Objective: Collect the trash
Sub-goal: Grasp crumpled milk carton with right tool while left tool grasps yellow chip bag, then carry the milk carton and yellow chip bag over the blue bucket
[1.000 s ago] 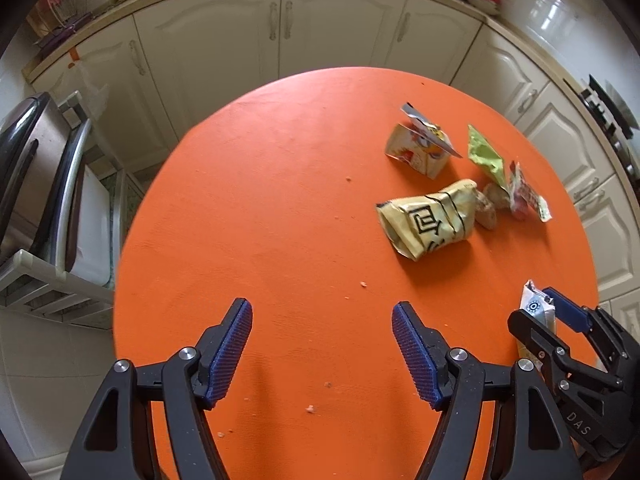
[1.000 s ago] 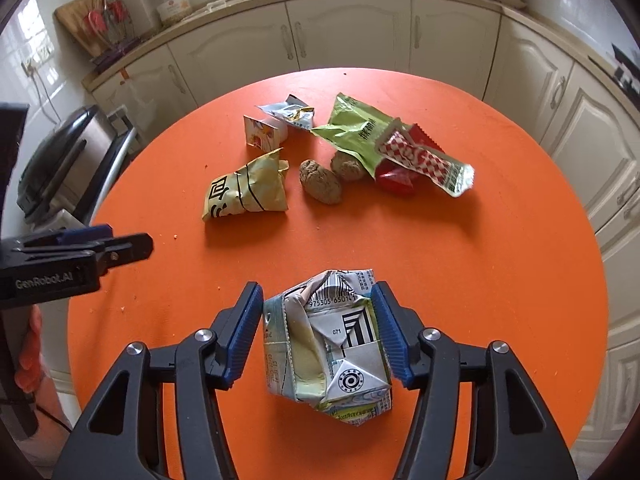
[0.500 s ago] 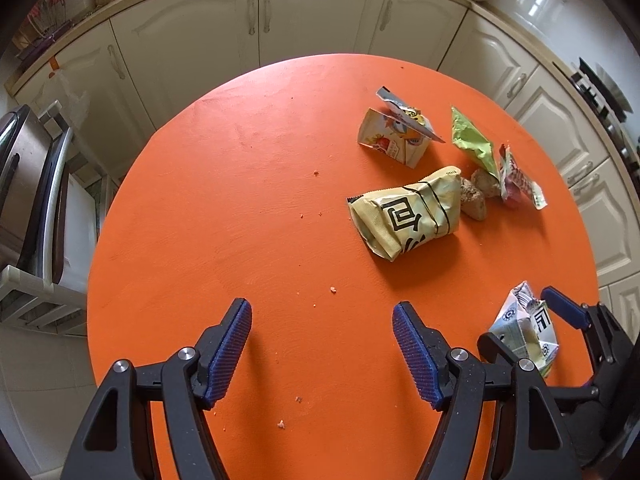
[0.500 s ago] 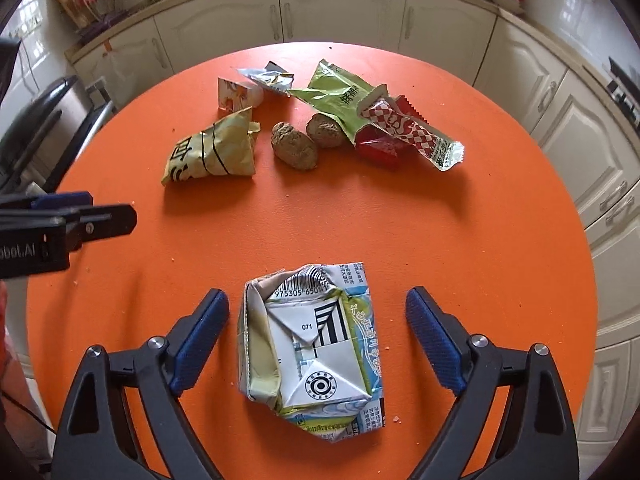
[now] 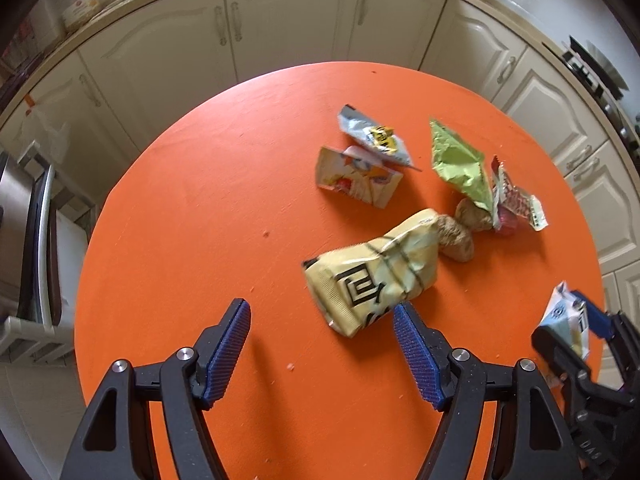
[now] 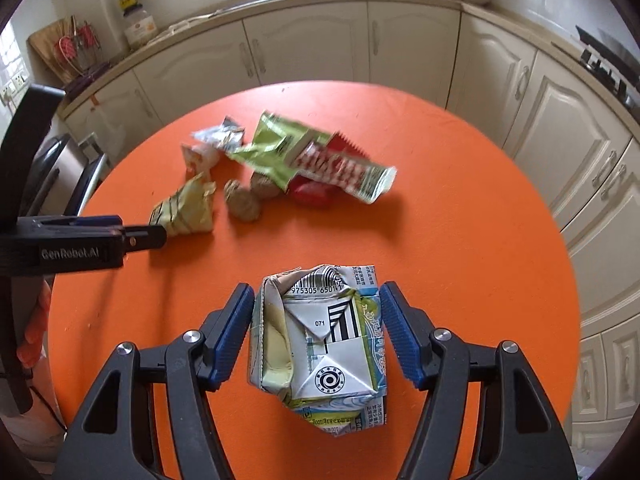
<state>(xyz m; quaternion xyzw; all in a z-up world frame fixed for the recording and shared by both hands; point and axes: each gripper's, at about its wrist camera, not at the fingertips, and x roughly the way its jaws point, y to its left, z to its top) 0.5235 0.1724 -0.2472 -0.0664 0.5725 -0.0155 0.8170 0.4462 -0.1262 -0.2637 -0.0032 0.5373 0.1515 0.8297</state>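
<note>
A crushed white-and-green drink carton (image 6: 320, 344) sits between the blue pads of my right gripper (image 6: 318, 332), which is shut on it; it also shows in the left wrist view (image 5: 566, 320). My left gripper (image 5: 322, 344) is open and empty, just short of a crumpled yellow snack bag (image 5: 376, 272) whose near corner lies by the right finger. Further back on the round orange table (image 5: 192, 240) lie a green wrapper (image 5: 460, 164), a red-and-white wrapper (image 5: 516, 200), two brown lumps (image 5: 460, 236), a small flattened carton (image 5: 356, 178) and a silver wrapper (image 5: 376, 138).
Cream kitchen cabinets (image 5: 288, 24) and a countertop curve behind the table. A metal appliance and rack (image 5: 20, 220) stand at the left beyond the table edge. A hob (image 5: 596, 76) is at the far right. Crumbs dot the table.
My right gripper has closed from wide open onto the carton. My left gripper has moved forward and right toward the yellow snack bag, staying open.
</note>
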